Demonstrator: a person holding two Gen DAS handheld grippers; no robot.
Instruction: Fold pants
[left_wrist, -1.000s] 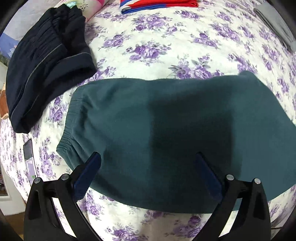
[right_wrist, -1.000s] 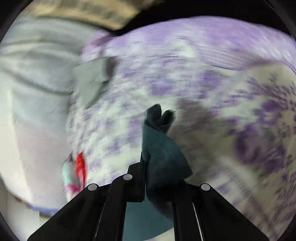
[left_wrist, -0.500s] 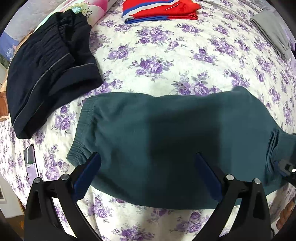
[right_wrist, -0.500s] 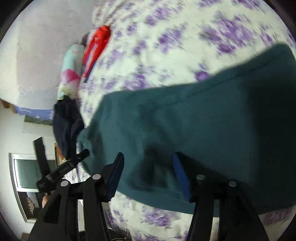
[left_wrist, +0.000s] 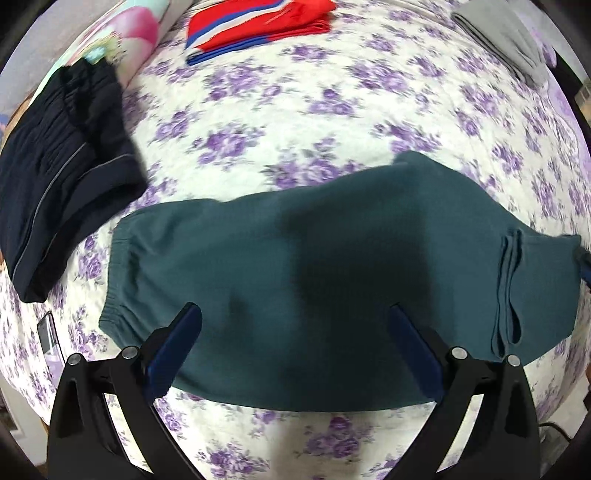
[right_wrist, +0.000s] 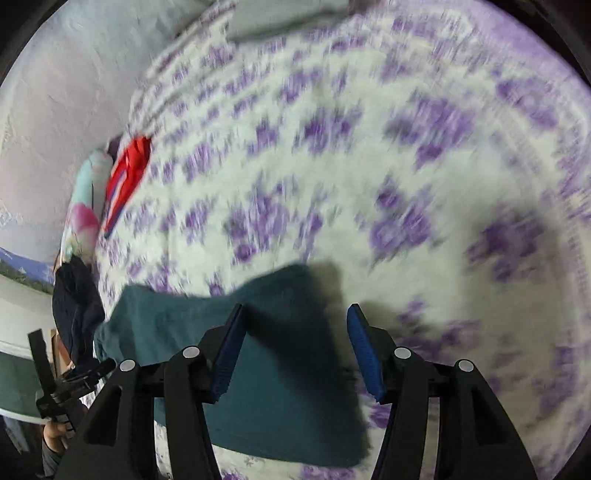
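Observation:
The dark teal pants (left_wrist: 314, 280) lie folded flat on the floral bedspread, waistband at the left, leg cuffs folded over at the right. My left gripper (left_wrist: 295, 350) is open and empty, hovering above the near edge of the pants. In the right wrist view the pants (right_wrist: 280, 354) lie below my right gripper (right_wrist: 295, 350), which is open and empty above their right end. The right gripper's tip shows at the right edge of the left wrist view (left_wrist: 585, 264). The left gripper shows in the right wrist view (right_wrist: 62, 384) at the lower left.
Folded black pants (left_wrist: 62, 162) lie at the left, a red-and-blue folded garment (left_wrist: 258, 26) at the back, grey folded pants (left_wrist: 506, 40) at the back right. A pink-teal pillow (left_wrist: 122, 40) lies at the back left. A phone (left_wrist: 50, 334) rests near the bed's left edge.
My right gripper let go of the teal leg end, opened wider and swung up off the pants. The left gripper stayed open and drew back slightly.

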